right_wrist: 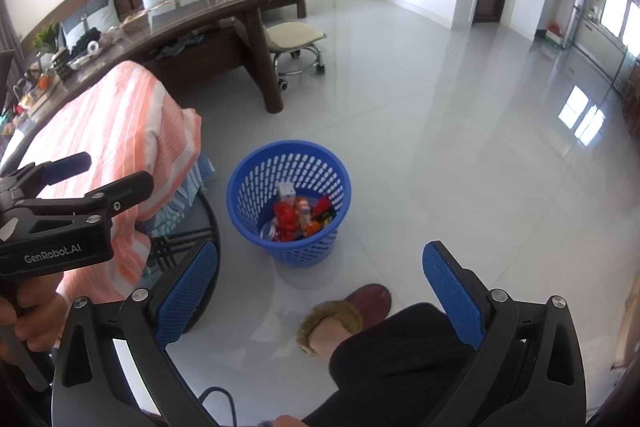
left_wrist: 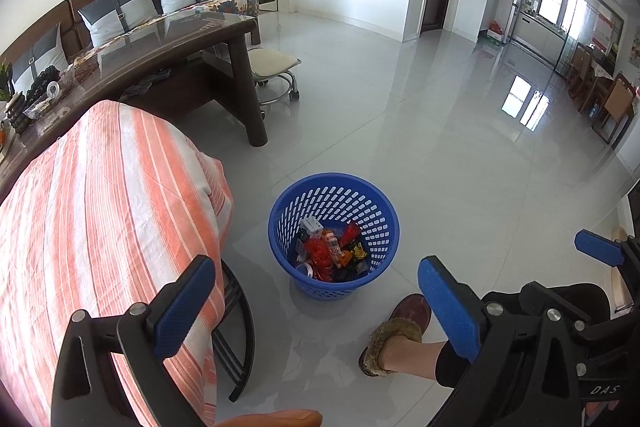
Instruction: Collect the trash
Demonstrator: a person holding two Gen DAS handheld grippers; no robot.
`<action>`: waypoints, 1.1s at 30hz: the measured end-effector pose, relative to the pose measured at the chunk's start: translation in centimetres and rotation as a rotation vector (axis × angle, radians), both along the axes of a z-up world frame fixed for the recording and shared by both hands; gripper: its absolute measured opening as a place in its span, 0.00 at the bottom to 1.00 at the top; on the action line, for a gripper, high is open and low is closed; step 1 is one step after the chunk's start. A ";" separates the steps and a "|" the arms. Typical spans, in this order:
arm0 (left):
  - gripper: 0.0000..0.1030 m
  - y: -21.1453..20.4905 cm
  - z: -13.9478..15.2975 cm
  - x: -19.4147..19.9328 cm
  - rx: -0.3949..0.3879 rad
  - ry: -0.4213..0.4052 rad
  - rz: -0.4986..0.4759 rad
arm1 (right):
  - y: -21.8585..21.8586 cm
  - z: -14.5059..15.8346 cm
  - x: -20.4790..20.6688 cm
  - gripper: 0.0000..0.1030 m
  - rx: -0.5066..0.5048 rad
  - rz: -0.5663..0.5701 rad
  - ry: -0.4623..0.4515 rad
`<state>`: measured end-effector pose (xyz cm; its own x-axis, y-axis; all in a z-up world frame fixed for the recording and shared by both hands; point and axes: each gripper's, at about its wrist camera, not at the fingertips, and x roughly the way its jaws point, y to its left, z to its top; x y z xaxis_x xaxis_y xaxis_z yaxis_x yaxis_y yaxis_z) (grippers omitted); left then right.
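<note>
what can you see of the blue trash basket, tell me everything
The blue trash basket is round, plastic-looking, tapering toward its base, its wall pierced by rows of small slots under a solid rim. It stands upright on the glossy pale floor, beside the striped orange cloth and ahead of a slippered foot, touching neither. Its bottom is covered with trash: red and orange wrappers, a small white box, what looks like a can. Both tongs hang open nearby, apart from it.
</note>
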<state>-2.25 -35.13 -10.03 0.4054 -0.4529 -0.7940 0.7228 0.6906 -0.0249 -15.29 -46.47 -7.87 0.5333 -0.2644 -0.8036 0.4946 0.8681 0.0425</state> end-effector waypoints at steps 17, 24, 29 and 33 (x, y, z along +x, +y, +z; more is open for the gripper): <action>1.00 0.0 -0.1 0.0 0.002 0.002 0.001 | 0.1 -0.2 0.0 1.00 0.012 0.004 0.007; 1.00 0.0 -0.4 0.0 0.005 0.003 0.000 | 0.1 -0.3 0.0 1.00 0.014 0.004 0.008; 1.00 0.1 -0.5 0.0 0.009 0.004 -0.003 | 0.0 -0.5 0.0 1.00 0.021 0.003 0.008; 1.00 0.0 -0.6 -0.1 0.010 0.003 -0.011 | -0.1 -0.7 -0.1 1.00 0.025 -0.001 0.015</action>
<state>-2.32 -35.10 -10.65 0.3983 -0.4492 -0.7997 0.7301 0.6830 -0.0200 -15.35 -46.57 -8.58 0.5208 -0.2446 -0.8179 0.4964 0.8662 0.0571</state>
